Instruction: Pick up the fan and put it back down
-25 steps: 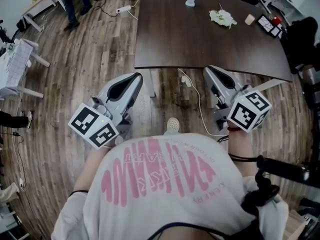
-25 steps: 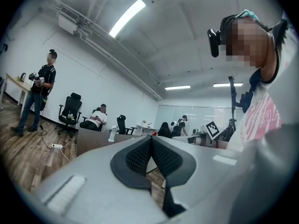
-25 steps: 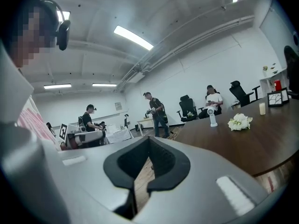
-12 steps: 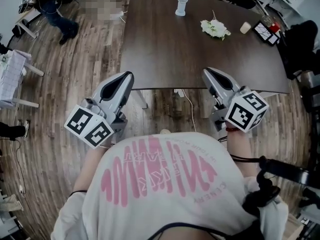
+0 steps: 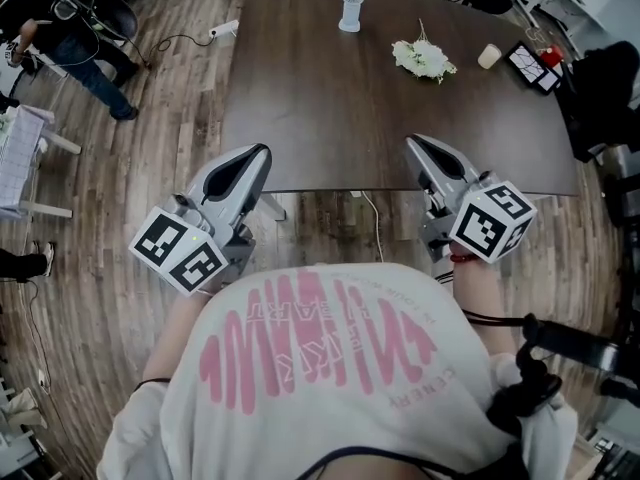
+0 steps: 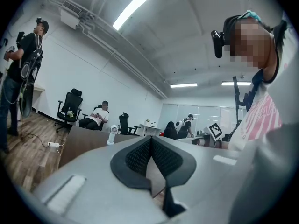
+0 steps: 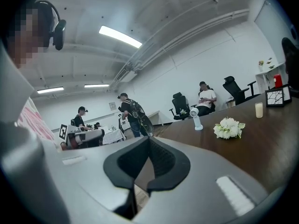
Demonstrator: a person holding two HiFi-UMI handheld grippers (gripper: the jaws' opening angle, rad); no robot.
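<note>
- I hold the left gripper [image 5: 258, 155] and the right gripper [image 5: 414, 146] low in front of my body, side by side, noses aimed roughly level at the near edge of the table [image 5: 330, 108]. I read this as a carrying pose rather than a reach.
- On both grippers the ribbed pads are pressed tip to tip with nothing between them. That makes sense while there is nothing within range to take.
- The fan [image 5: 351, 5] stands upright on its base at the far edge of the table, well apart from both grippers. The whole dark tabletop lies between us.
- It sits closer to the middle than to either side, so either tool could go for it. I judge the pick-up not yet begun.
- A bunch of white flowers [image 5: 420, 58], a candle [image 5: 489, 56] and a small frame [image 5: 530, 65] lie to the right of the fan. The left approach looks barer.
- Whichever gripper I choose must open its jaws before it reaches the slim stem.
</note>
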